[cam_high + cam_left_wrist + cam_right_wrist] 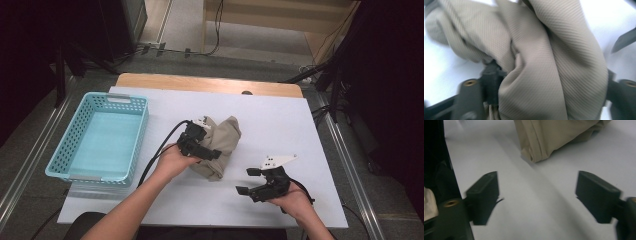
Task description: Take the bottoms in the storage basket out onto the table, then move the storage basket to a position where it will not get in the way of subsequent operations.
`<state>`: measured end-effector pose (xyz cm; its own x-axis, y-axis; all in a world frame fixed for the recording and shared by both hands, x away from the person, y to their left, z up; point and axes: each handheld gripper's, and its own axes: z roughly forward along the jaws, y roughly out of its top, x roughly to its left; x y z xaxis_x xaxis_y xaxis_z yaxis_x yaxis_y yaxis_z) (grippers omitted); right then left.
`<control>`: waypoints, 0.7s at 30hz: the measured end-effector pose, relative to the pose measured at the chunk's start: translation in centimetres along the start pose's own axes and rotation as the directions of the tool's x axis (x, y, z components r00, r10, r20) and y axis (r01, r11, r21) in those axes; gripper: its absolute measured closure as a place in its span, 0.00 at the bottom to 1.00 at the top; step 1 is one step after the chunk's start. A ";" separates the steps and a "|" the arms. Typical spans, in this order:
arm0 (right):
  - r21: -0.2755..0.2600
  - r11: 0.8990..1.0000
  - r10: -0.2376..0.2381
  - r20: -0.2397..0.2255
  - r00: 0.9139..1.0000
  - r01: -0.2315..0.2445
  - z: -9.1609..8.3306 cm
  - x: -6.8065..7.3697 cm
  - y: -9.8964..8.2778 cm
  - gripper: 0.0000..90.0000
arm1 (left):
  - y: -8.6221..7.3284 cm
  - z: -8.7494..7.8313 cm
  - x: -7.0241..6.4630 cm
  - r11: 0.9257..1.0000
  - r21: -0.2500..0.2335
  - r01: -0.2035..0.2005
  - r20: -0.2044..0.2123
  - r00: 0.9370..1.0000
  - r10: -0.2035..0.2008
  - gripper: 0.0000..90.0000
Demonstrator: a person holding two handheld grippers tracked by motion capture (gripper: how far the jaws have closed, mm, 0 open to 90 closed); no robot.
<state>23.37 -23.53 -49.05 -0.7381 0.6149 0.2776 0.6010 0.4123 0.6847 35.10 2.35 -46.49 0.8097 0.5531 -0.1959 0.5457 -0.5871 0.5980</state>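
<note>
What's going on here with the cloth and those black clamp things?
A person at a white table holds a two-jaw gripper in each hand. The left gripper is on a crumpled beige cloth in the middle of the table, and folds of it lie between its jaws. The right gripper is open with nothing in it, beside the cloth. A light blue basket stands at the left.

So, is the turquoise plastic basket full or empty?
Empty: the turquoise plastic basket shows its bare floor, and the beige cloth lies outside on the white table.
</note>
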 end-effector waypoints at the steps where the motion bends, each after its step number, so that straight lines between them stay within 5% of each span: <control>1: 0.003 1.000 0.008 0.006 1.000 -0.008 0.0 0.0 0.1 0.16 | 0.0 -0.3 -0.1 1.000 0.008 -0.016 -0.003 1.000 0.016 0.24; 8: -0.055 0.996 0.076 0.046 0.996 -0.073 -0.3 -0.2 1.0 0.16 | -0.2 -3.0 0.3 0.996 -0.087 0.019 0.099 0.995 -0.010 0.05; 15: -0.058 0.997 0.056 0.082 0.995 -0.052 -0.1 0.1 1.7 0.17 | -1.4 -3.8 0.7 0.998 -0.057 -0.008 0.076 0.997 0.013 0.05; 21: -0.062 0.998 0.034 0.087 0.996 -0.029 0.4 -0.1 2.6 0.24 | -2.7 -4.7 1.4 0.995 -0.094 0.031 0.057 0.998 -0.026 0.05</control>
<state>25.16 -22.30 -47.53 -0.6880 0.6844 0.2412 0.6016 0.3520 0.7171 33.70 7.50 -44.70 0.8064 0.5336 -0.2549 0.5479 -0.5118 0.6618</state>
